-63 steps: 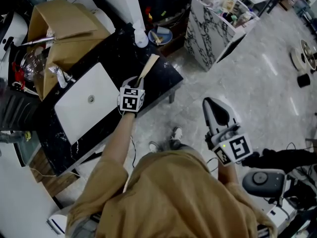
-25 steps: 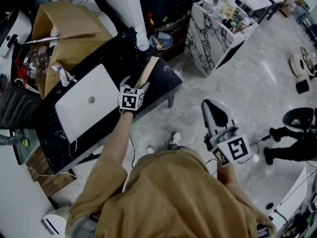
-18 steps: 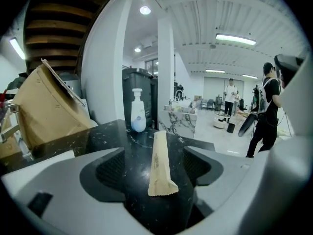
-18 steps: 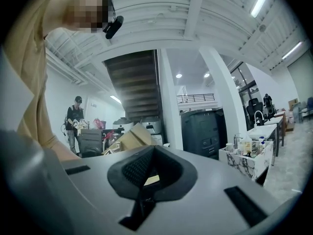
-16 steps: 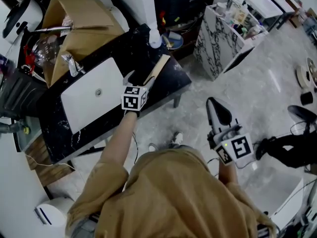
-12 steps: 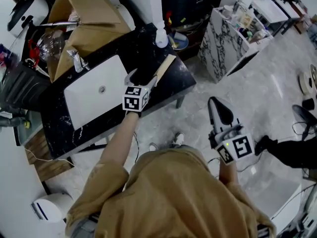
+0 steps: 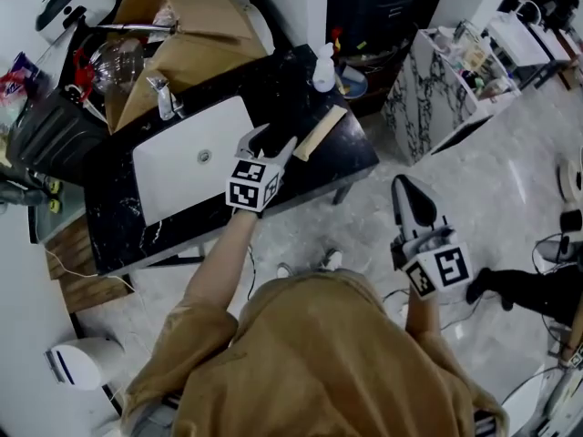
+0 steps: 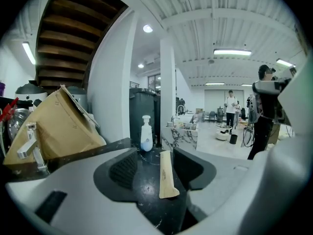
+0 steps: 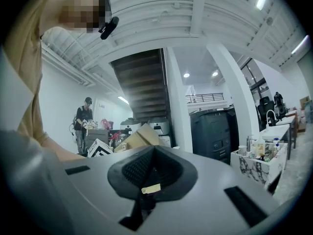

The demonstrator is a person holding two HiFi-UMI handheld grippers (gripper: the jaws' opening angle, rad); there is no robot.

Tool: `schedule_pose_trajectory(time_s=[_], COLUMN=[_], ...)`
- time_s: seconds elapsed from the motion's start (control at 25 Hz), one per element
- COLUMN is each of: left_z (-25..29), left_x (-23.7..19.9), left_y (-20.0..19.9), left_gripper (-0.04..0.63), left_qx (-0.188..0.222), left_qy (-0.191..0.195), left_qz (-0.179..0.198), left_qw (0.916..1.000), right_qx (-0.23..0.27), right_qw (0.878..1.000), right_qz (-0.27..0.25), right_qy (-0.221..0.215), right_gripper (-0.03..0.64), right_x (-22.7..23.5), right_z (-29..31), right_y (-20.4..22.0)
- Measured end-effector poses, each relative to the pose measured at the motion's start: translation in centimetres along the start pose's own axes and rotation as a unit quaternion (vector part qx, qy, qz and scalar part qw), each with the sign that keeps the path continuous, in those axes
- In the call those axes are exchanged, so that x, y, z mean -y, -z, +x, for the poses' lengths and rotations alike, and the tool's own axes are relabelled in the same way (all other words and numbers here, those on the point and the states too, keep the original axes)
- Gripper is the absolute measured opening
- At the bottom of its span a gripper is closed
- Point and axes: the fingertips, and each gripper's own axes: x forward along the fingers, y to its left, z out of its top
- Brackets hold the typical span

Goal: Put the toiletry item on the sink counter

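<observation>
On the black desk (image 7: 273,94), right of the white sink (image 7: 182,167), the tan packet (image 7: 319,133) already lies near the edge, upper middle of the frame. My left tongs (image 7: 271,140) are released and have just been narrowing, the packet untouched between them, and a careless brush could knock it off. The pump bottle (image 7: 323,66) stands behind. My right tongs (image 7: 410,194), at lower right, are clenched and empty.

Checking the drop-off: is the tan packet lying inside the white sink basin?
No, the tan packet lies on the black counter, beside the white basin.
</observation>
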Motion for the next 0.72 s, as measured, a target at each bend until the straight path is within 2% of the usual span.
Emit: schedule_pose_trajectory(time_s=[0.08, 0.2, 0.32, 0.4, 0.48, 0.6, 0.72], left_z=[-1.1, -3.0, -5.1, -6.7, -8.4, -10.8, -13.0], left_x=[0.0, -0.4, -1.0, -1.3, -1.3, -1.4, -1.9], left_y=[-1.7, -5.1, -8.3, -10.3, -11.9, -13.5, -14.5], left_gripper=[0.205, 0.100, 0.033, 0.014, 0.008, 0.005, 0.005], left_qx=[0.019, 0.058, 0.099, 0.128, 0.152, 0.178, 0.193], left_qy=[0.003, -0.007, -0.018, -0.027, -0.037, -0.057, -0.079], left_qz=[0.008, 0.020, 0.020, 0.023, 0.043, 0.081, 0.094], left_qw=[0.9998, 0.9981, 0.9947, 0.9911, 0.9867, 0.9791, 0.9735], right_qx=[0.003, 0.009, 0.015, 0.019, 0.022, 0.022, 0.022], right_qw=[1.000, 1.000, 1.000, 1.000, 1.000, 1.000, 0.999], right_qz=[0.002, 0.002, -0.001, -0.004, -0.007, -0.015, -0.022], right_qy=[-0.004, -0.011, -0.014, -0.014, -0.013, -0.012, -0.010], right_gripper=[0.003, 0.003, 0.003, 0.003, 0.003, 0.003, 0.003], right_x=[0.0, 0.2, 0.5, 0.8, 1.0, 1.5, 2.2], right_z=[0.5, 1.3, 1.9, 2.1, 2.4, 2.7, 3.0], right_y=[0.0, -0.6, -1.2, -1.6, -1.9, -2.1, -2.5])
